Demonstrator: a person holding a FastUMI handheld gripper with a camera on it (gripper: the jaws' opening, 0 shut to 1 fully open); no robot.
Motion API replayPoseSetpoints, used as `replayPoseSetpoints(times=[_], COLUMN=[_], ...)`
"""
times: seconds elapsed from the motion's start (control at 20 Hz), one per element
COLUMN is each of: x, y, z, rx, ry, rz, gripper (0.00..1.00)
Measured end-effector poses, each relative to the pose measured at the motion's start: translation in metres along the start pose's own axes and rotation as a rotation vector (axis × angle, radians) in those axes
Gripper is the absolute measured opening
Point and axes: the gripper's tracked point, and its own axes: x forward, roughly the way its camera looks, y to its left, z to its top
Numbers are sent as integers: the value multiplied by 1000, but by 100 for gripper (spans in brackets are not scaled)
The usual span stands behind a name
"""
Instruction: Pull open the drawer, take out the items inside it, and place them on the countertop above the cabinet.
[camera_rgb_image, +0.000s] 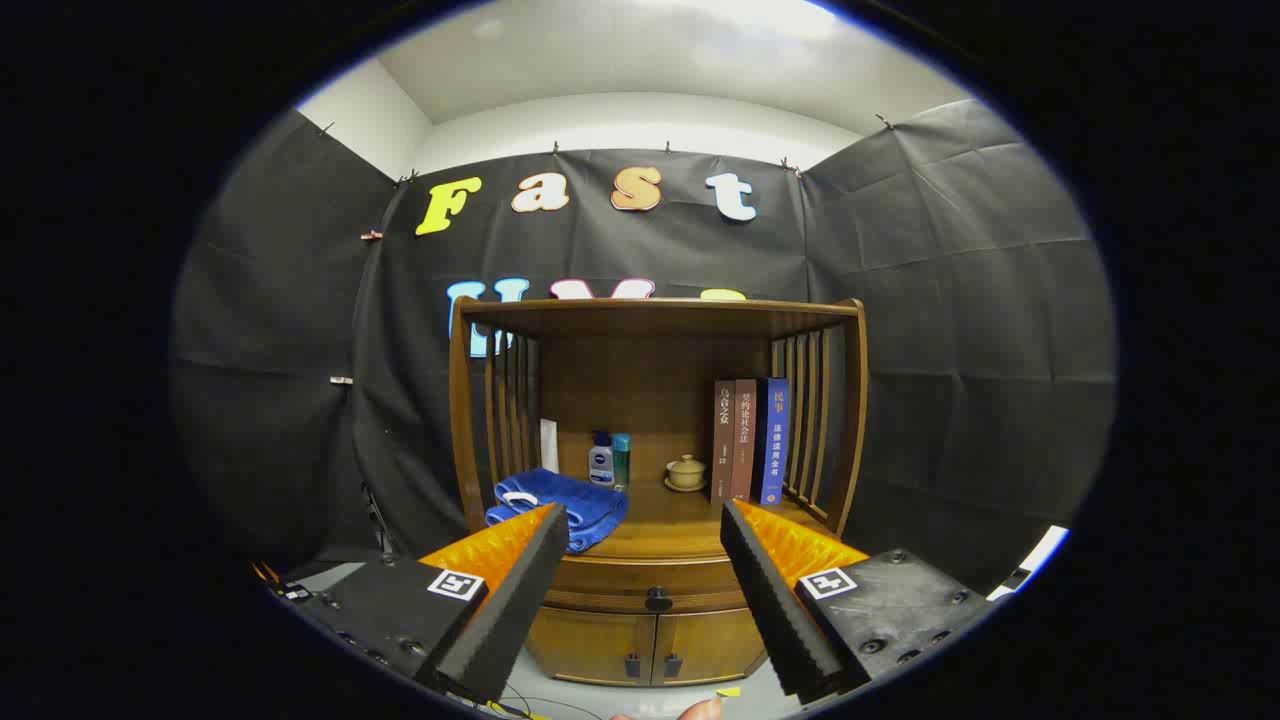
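Facing the closed drawer (655, 582), tongs (642, 525) spread apart.

light: bright overhead, ceiling glare | shelf interior shadowed | focus: sharp centre | edges: fisheye bending

Camera on hand-held gripper (645, 545), facing wooden cabinet (655, 500) front, near, level

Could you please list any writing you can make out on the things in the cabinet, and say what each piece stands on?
"民事": top of the blue book spine; the smaller characters below are too small.
Brown books: spine characters too small to read.
White bottle: badge blurred.
Gripper, open, fingers either side of the drawer knob: square pattern markers, no words.
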Motion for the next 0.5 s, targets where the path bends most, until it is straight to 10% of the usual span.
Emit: replayPoseSetpoints(times=[0.5], x=[2], y=[5], z=[0], rx=[-5], ry=[0], rz=[3], gripper=[99])
